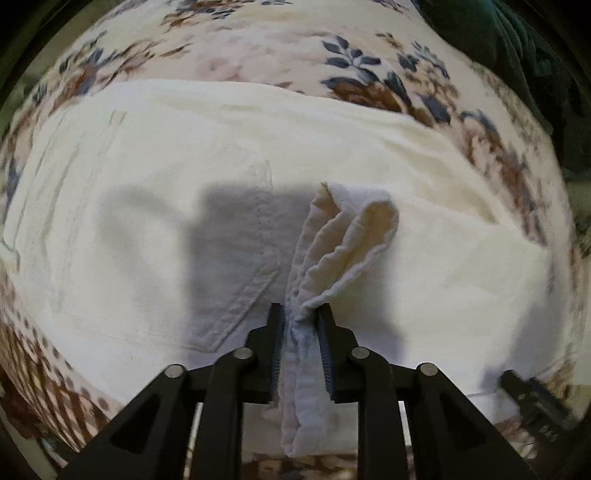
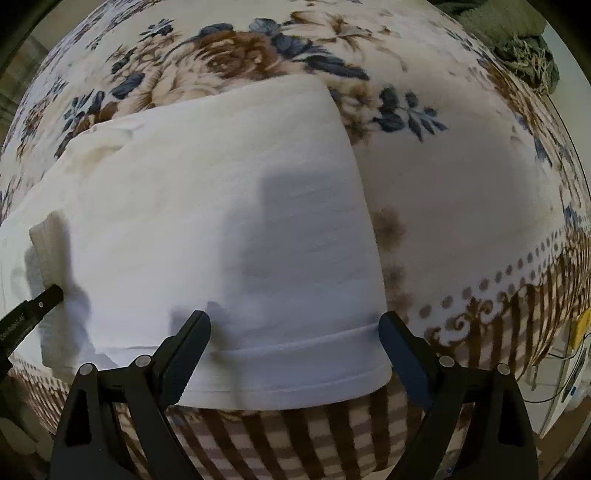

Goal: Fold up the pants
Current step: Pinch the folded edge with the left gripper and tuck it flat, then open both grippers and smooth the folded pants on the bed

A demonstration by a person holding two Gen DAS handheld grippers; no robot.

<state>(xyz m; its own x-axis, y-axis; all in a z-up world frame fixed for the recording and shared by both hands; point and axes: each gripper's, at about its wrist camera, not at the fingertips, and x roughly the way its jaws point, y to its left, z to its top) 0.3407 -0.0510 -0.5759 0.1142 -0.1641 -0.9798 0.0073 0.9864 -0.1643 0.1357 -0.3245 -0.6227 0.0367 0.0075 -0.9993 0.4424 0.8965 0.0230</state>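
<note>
Left gripper (image 1: pixel 301 314), nearest in the left wrist view, is clamped narrow on a bunched, hemmed edge of the white pants (image 1: pixel 147 229); that strip of cloth runs down between the fingers (image 1: pixel 274 332) and hangs below them. Rest of the pants lies spread flat on the floral blanket (image 1: pixel 258 48), a stitched pocket (image 1: pixel 243 266) just left of the pinched fold. Right gripper's tip (image 1: pixel 532 395) shows at the lower right edge, touching the cloth. Dark green fabric (image 1: pixel 491 33) sits top right.

Right wrist view: right gripper (image 2: pixel 295 325) is spread wide, jaws straddling the hemmed end of a pant leg (image 2: pixel 229 221), not closed on it. Leg lies flat on the blanket (image 2: pixel 443 184), hem near its striped border (image 2: pixel 295 432). Left gripper's finger (image 2: pixel 33 310) pokes in at left, against the bunched cloth. Grey-green fringed cloth (image 2: pixel 524 44) top right.
</note>
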